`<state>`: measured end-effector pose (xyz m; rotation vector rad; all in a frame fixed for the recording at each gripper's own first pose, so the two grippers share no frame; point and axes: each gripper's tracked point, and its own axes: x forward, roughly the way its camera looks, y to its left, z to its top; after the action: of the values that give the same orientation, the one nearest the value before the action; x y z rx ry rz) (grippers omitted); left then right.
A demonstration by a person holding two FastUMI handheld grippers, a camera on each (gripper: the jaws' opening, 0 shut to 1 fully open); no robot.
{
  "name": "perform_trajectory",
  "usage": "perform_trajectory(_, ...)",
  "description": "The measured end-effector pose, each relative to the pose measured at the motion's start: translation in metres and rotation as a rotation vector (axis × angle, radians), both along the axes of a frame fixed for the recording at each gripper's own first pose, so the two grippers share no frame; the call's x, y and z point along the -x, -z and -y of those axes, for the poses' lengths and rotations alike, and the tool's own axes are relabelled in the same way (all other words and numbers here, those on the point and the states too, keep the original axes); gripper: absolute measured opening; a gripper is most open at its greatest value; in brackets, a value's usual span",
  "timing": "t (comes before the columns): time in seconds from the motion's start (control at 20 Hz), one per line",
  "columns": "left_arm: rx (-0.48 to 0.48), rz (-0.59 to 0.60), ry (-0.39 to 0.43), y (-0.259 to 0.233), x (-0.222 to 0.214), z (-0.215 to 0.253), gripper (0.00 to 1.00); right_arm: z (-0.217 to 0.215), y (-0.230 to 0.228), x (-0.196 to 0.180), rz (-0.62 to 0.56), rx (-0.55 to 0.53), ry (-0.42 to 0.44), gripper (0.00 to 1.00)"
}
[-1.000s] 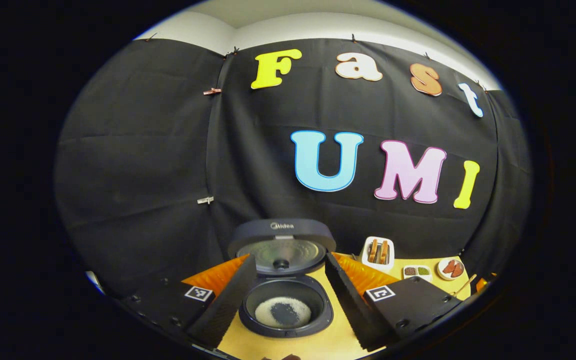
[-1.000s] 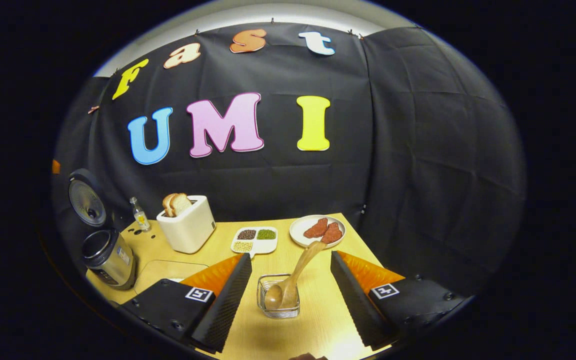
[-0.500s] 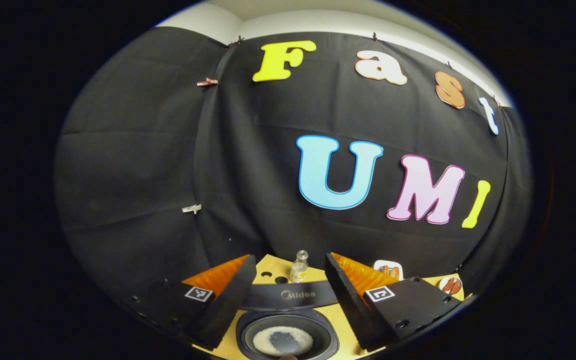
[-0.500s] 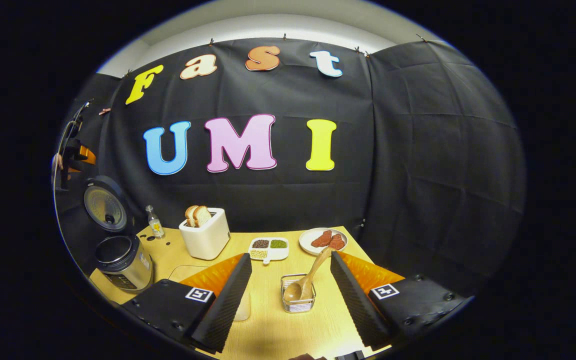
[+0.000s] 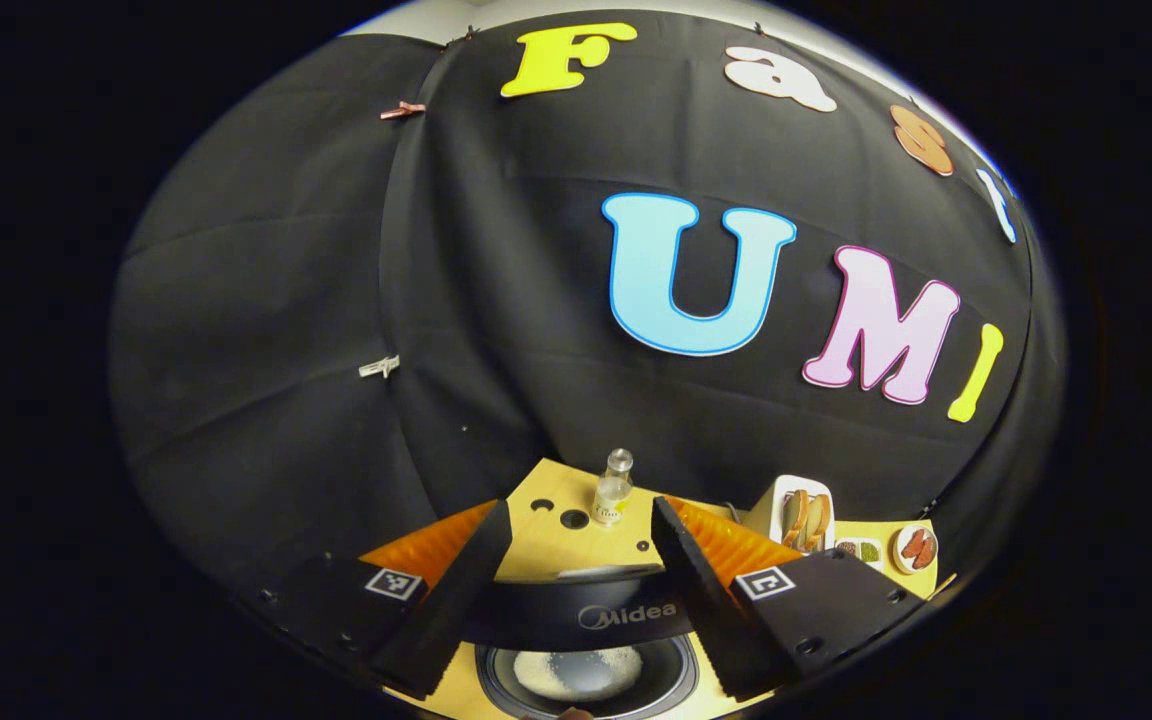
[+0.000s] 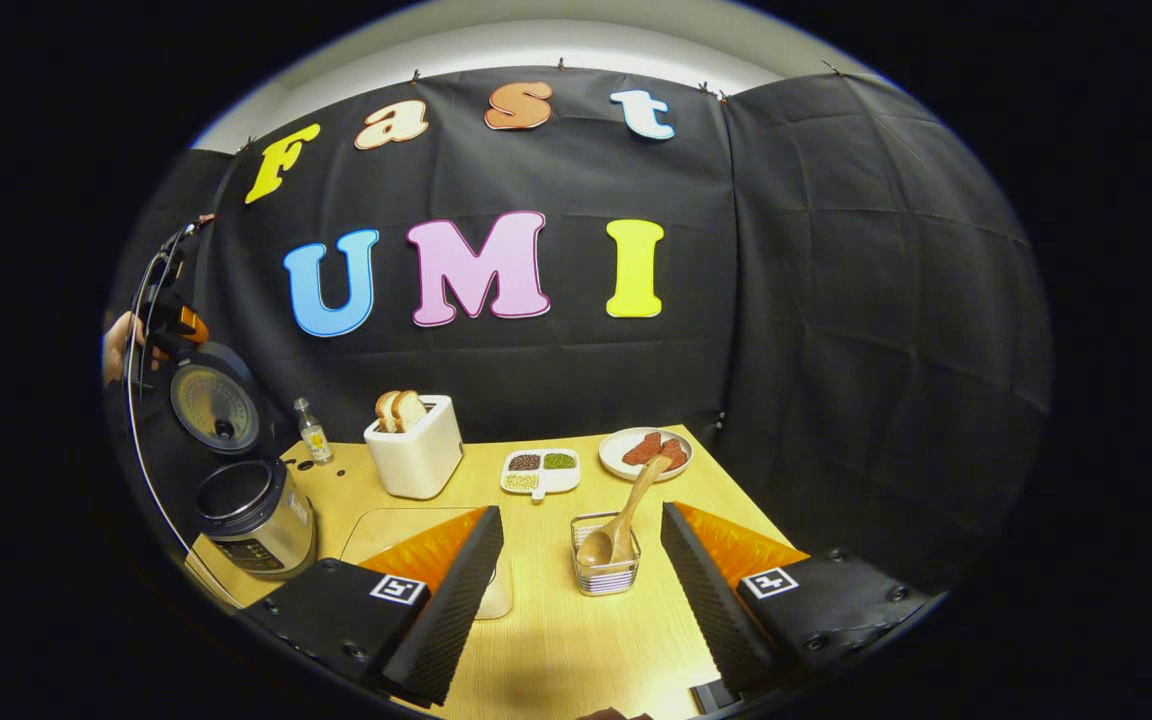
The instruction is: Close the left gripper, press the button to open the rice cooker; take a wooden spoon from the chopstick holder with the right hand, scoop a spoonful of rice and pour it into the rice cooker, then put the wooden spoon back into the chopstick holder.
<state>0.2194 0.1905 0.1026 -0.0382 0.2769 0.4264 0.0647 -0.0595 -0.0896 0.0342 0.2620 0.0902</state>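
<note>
Judging from how things lie, I'd say the job is at its tail end: the rice cooker [image 6: 246, 505] stands open at the far left of the surface [image 6: 556, 640], its lid [image 6: 214, 408] tipped up, and a patch of rice [image 5: 576, 672] lies in its pot. In the left gripper view my left claw [image 5: 576, 520] hangs above the cooker, looking past the raised lid's edge [image 5: 586, 612] toward a small bottle [image 5: 613, 490]. Its jaws stand wide apart with nothing between them. In the right gripper view that same claw shows as a dark shape with a hand [image 6: 121, 345] behind it, high above the lid.

Moving right, there is a toaster [image 6: 416, 455] with bread, a divided dish of beans [image 6: 539, 470], then the chopstick holder [image 6: 606, 565] with the wooden spoon [image 6: 621, 515] leaning in it, bowl down, handle tilted toward a plate of meat [image 6: 646, 452]. My right claw [image 6: 581, 560] sits just near of the holder, jaws spread wide, gripping nothing and apart from the spoon.

With the spoon home, I judge that the next move calls only for drawing both claws away without clipping the handle or the lid.

Hard to make out: the cooker's button, the container the rice came from, and how much rice is in the pot, which is cut off at the near edge.
</note>
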Motion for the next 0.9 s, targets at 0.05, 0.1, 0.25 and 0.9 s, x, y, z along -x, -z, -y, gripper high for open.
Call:
perform_trajectory(0.05,0.004,-0.014,-0.003,0.006,0.007,0.004,0.99,-0.002,0.000,-0.003,-0.001,-0.001,-0.010,0.98)
perform_trajectory(0.1,0.008,-0.029,-0.007,0.011,0.013,0.008,0.99,-0.004,0.002,-0.006,-0.003,0.000,-0.024,0.98)
perform_trajectory(0.25,0.022,-0.094,-0.015,0.042,0.039,0.025,0.99,-0.012,0.005,-0.016,-0.007,0.005,-0.070,0.98)
perform_trajectory(0.9,0.018,-0.218,-0.062,0.186,0.087,0.060,0.99,-0.029,0.038,-0.029,-0.085,0.047,-0.232,0.99)
